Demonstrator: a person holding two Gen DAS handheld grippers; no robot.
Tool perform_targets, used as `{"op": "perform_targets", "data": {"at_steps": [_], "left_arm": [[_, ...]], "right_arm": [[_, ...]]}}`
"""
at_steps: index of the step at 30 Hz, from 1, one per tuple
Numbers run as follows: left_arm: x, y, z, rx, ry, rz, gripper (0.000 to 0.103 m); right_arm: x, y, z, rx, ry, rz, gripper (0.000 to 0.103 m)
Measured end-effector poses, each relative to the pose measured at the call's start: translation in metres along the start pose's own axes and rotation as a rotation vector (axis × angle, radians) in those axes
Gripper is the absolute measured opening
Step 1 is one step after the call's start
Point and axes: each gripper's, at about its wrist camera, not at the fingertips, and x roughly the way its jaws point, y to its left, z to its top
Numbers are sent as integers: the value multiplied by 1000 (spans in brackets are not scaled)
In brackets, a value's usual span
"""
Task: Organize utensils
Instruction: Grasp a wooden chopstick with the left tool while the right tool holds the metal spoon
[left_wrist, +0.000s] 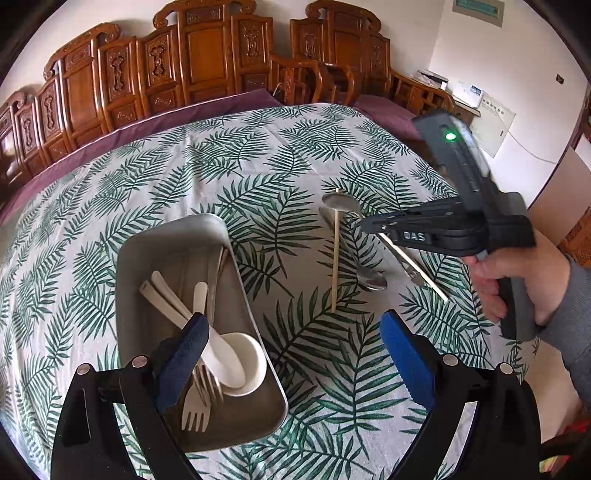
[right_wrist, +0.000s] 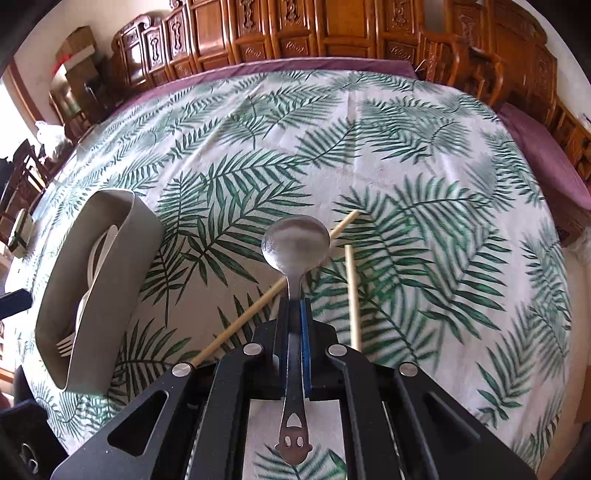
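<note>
Two chopsticks (right_wrist: 352, 295) lie on the worktop (right_wrist: 424, 184) beneath the right hand-held gripper (right_wrist: 295, 317), which pinches a metal spoon (right_wrist: 295, 242) pointing ahead; the tray (right_wrist: 122, 236) sits to its left, under the spread left hand-held gripper (left_wrist: 291, 354).

Right gripper (right_wrist: 295, 314) clamped tight on the handle of a metal spoon (right_wrist: 295, 243), bowl pointing away from the camera and raised over the leaf-print tablecloth (right_wrist: 424, 177), cut-out handle end sticking back between the black fingers. Two wooden chopsticks on the cloth under it: one (right_wrist: 251, 314) slanted, passing behind the spoon neck, the other (right_wrist: 352, 295) just right of the gripper, nearly straight. Metal tray (right_wrist: 110, 266) at left holds white utensils and a fork (right_wrist: 66, 345); carved wooden chairs (right_wrist: 332, 33) line the far side.
</note>
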Motion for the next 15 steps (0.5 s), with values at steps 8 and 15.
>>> {"op": "perform_targets", "data": {"at_steps": [8,15], "left_arm": [[22,-18,22,34,11,-12,90],[56,-38,36,88,61,-35,77]], "right_arm": [[-42,-32,-39,77,-44,-15,7],[-55,-54,-75,122,-45,-45,7]]}}
